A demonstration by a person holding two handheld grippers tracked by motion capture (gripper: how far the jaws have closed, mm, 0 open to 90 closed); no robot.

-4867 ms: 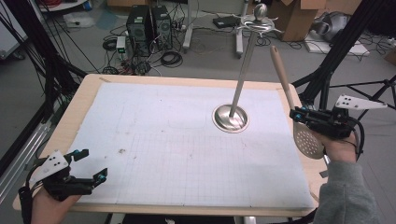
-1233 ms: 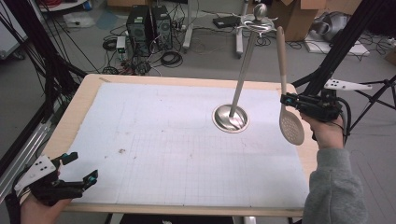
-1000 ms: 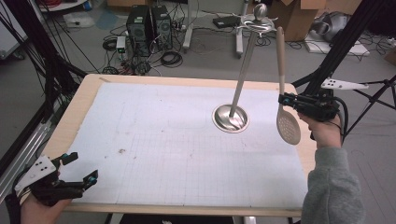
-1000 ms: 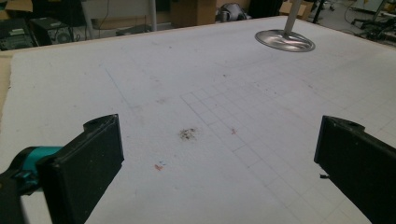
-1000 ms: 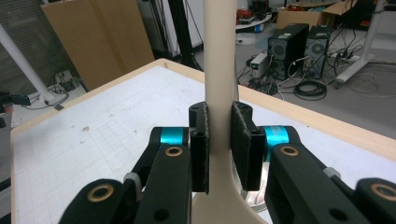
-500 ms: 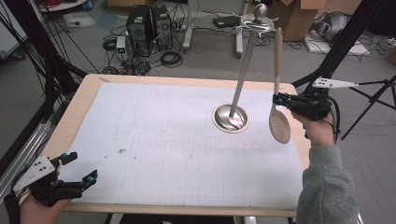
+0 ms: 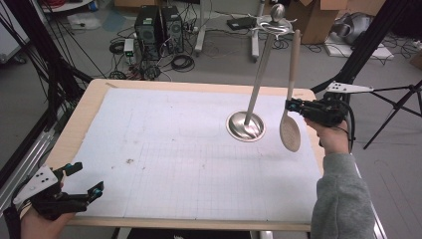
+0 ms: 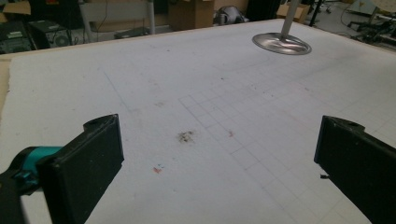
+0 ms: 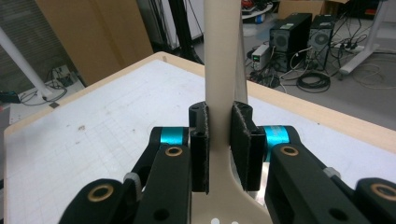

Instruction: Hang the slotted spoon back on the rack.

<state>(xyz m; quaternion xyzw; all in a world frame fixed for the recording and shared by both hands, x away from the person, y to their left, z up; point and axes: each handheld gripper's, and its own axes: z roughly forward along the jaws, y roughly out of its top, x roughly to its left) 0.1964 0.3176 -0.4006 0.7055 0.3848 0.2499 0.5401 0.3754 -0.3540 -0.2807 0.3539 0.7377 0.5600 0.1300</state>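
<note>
Your right tongs (image 7: pixel 292 105) are clenched on the neck of the wooden spoon (image 7: pixel 290 130), handle up and bowl hanging down, likely so the handle's top can reach the hooks of the metal utensil stand (image 7: pixel 246 125) just beside it. The spoon hangs above the surface (image 7: pixel 189 149), near its right edge; it is pale, smooth, long-handled, with an oval bowl. Your left tongs (image 7: pixel 84 179) rest released at the near left corner, well apart.

Lab: computer towers (image 7: pixel 158 27), floor cables (image 7: pixel 181 62), tripod (image 7: pixel 398 107).
</note>
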